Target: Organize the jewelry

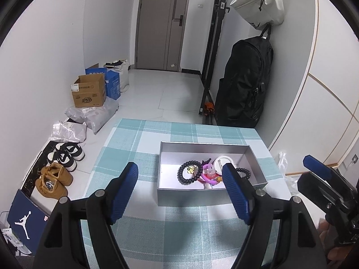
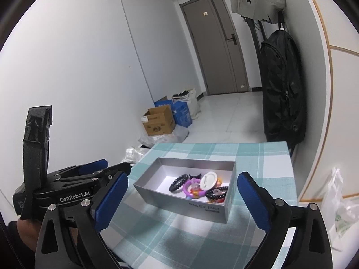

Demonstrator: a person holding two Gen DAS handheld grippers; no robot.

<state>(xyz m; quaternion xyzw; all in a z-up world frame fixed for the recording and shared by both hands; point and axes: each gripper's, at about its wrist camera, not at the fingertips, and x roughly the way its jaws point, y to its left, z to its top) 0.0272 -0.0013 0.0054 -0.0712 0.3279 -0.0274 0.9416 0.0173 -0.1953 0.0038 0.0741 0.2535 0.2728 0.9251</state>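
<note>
Both claws stand open and empty above the checked worktop (image 1: pixel 139 139): our left claw (image 1: pixel 179 192) and right claw (image 2: pixel 181 201) hang just short of the grey box (image 2: pixel 179 201). Every piece we see, the black bead bracelets (image 1: pixel 189 172), purple ring (image 2: pixel 190 187) and white badge (image 2: pixel 208 180), already lies inside. To finish well, we draw back level without nudging the box.
</note>
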